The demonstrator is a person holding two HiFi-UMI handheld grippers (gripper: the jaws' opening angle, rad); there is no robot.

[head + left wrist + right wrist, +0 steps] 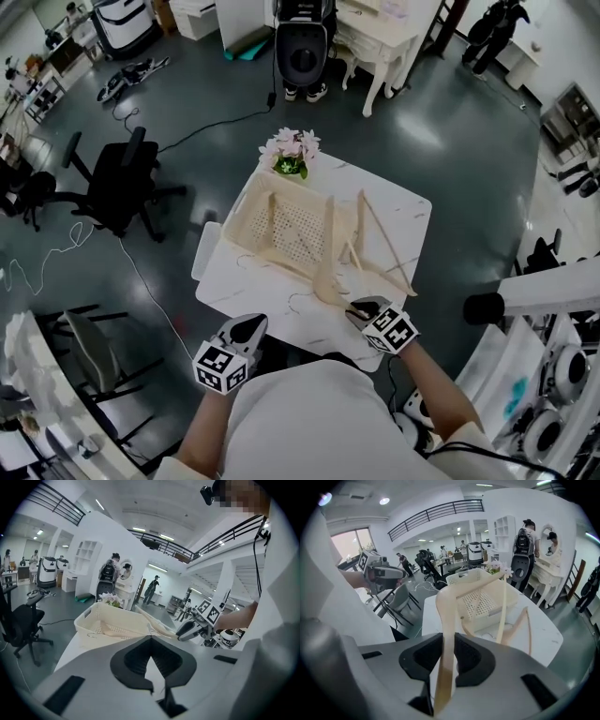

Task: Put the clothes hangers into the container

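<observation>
**Hanger gripped at the basket**

My right gripper [449, 637] is clenched on a cream hanger [445, 613], held up before the basket [246, 202] on the white table [234, 281]. Another hanger [528, 630] seems to lean on its right rim. My left gripper [150, 638] is closed, empty. The marker cubes [223, 366] bear black-and-white squares. Flowers [293, 150] stand behind.

No words or numbers are legible; only square black-and-white markers [225, 367] on the left tool [247, 328] and right tool [361, 311].
</observation>
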